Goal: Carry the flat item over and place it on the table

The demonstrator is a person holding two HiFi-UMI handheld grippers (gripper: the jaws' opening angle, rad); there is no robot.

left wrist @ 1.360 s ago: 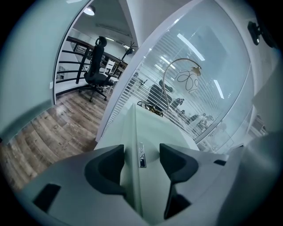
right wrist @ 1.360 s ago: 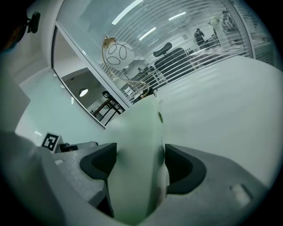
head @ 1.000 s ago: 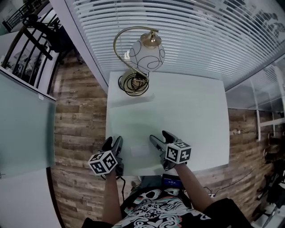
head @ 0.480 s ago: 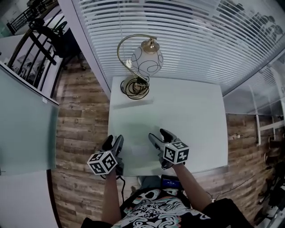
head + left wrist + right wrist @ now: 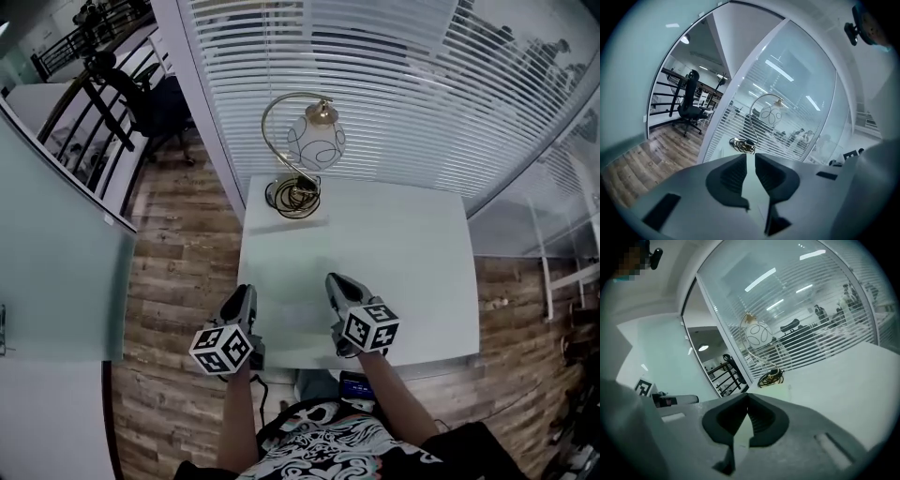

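A view from above of a person standing at the near edge of a white desk (image 5: 403, 253), with hand-held tongs in each hand reaching over that edge.

The left tongs (image 5: 246, 294) are narrow and closing. Only a thin slit is left between them, and only pale desk top shows through it. The right tongs (image 5: 337, 283) are fully closed, with the tips meeting. No view shows clearly whether anything thin is pinched there.

The flat item (image 5: 298, 315) seems to be a faint pale sheet lying on the desk between the two tongs, nearer the right pair. It is very hard to tell apart from the white surface. A brass lamp with a round glass shade (image 5: 314, 141) stands well ahead of the tongs and a little left of the left pair, in front of slatted blinds (image 5: 394, 84).

This looks like the pick-up step, with both tongs trying to catch an edge of the sheet where it lies. The next move probably calls for checking that a thin edge is really caught before lifting, and then raising both sides evenly so the sheet stays level.
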